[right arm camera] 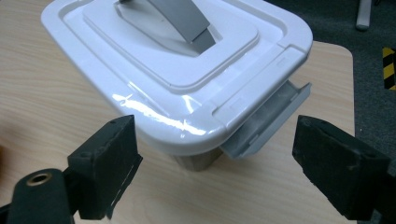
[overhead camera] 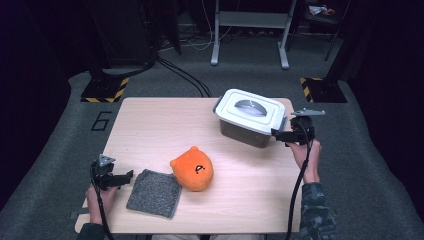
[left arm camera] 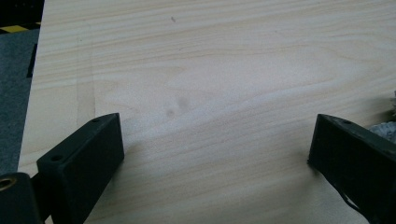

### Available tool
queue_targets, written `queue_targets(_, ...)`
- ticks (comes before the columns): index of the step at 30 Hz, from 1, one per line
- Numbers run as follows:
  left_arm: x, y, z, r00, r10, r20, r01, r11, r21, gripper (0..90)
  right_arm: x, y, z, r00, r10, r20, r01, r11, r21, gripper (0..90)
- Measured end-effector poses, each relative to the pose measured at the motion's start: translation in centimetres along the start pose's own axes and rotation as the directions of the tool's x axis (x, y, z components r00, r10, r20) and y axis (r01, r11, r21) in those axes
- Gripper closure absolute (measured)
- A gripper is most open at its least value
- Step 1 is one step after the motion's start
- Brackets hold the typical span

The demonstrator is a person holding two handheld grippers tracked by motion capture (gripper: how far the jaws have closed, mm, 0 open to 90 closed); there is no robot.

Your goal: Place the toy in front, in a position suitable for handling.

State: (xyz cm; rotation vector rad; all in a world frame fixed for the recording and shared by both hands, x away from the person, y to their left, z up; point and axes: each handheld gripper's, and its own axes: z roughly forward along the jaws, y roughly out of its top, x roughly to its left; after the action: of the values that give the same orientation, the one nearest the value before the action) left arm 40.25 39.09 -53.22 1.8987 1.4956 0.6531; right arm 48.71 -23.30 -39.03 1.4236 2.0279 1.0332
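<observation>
An orange plush (overhead camera: 193, 169) and a grey cloth (overhead camera: 154, 193) lie near the desk's (overhead camera: 150, 125) front, well apart from the box (overhead camera: 250, 117) at the far right corner. The box has a white lid (right arm camera: 163, 60), a grey handle and a grey side latch (right arm camera: 268, 121); its long axis runs diagonally. The right gripper (right arm camera: 215, 158) faces the latch corner, jaws open and empty. The left gripper (left arm camera: 215, 154) hangs open over bare wood.

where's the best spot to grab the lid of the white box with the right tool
Go for the grey handle that arches over the middle of the lid, coming from above with one jaw on each side of the strap. The lid's rim is broad and flat, likely too wide to pinch. The grey latch at the end near the right tool hangs swung out, so that end looks unclipped.
</observation>
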Motion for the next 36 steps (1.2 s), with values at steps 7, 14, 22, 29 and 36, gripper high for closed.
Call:
queue_targets(7, 0.0, 0.0, 0.0, 1.0000, 0.002, 0.000, -0.002, 1.0000, -0.001, 2.9, -0.6, 1.4, 1.4, 0.9995, 0.027, 0.016, -0.027, 1.000, 0.005, 19.7)
queue_targets(14, 0.0, 0.0, 0.0, 1.0000, 0.004, -0.002, -0.004, 1.0000, -0.004, 2.8, -1.2, 1.9, 3.0, 0.9972, 0.070, 0.025, -0.071, 0.997, 0.018, 30.7)
queue_targets(22, 0.0, 0.0, 0.0, 1.0000, 0.004, -0.002, -0.004, 1.0000, -0.004, 2.9, -1.8, 2.2, 4.3, 0.9932, 0.113, 0.029, -0.114, 0.993, 0.036, 42.4)
queue_targets(29, 0.0, 0.0, 0.0, 1.0000, 0.005, 0.000, -0.005, 1.0000, -0.001, 3.0, -1.6, 2.5, 4.4, 0.9936, 0.105, 0.042, -0.106, 0.994, 0.035, 47.0)
queue_targets(36, 0.0, 0.0, 0.0, 1.0000, 0.004, -0.003, -0.004, 1.0000, -0.005, 3.0, -1.4, 2.7, 4.5, 0.9969, 0.067, 0.042, -0.068, 0.997, 0.040, 47.5)
